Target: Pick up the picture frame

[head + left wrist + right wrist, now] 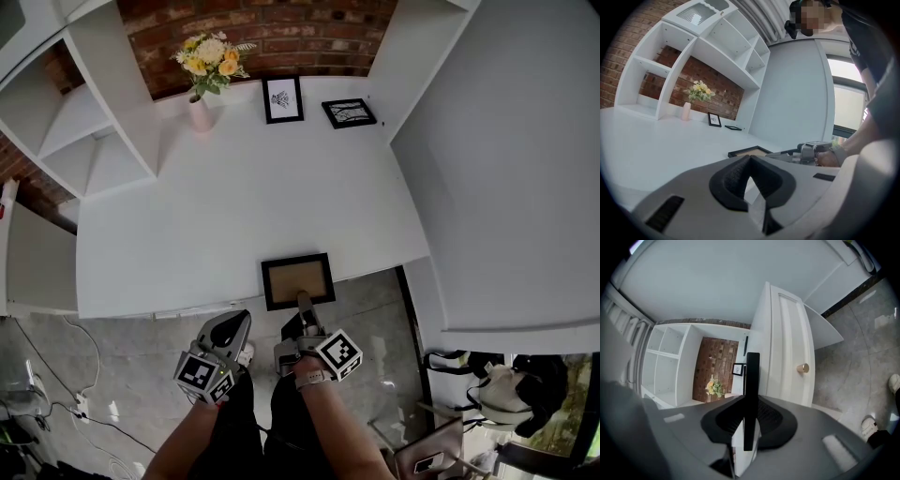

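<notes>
The right gripper (303,302) is clamped on the near rail of the picture frame (292,276); its own view shows the dark frame edge (751,394) standing between the two pads, both pressing on it. The frame lies flat at the 6 o'clock edge of the white tabletop (234,206), slightly overhanging the floor. The left gripper (236,323) hovers off the tabletop at 8 o'clock from the frame, its jaws together and empty. At the far edge stand a flower vase (201,111) at 11 o'clock, a small upright print (282,99) at 12 and a flat dark frame (349,112) at 1.
</notes>
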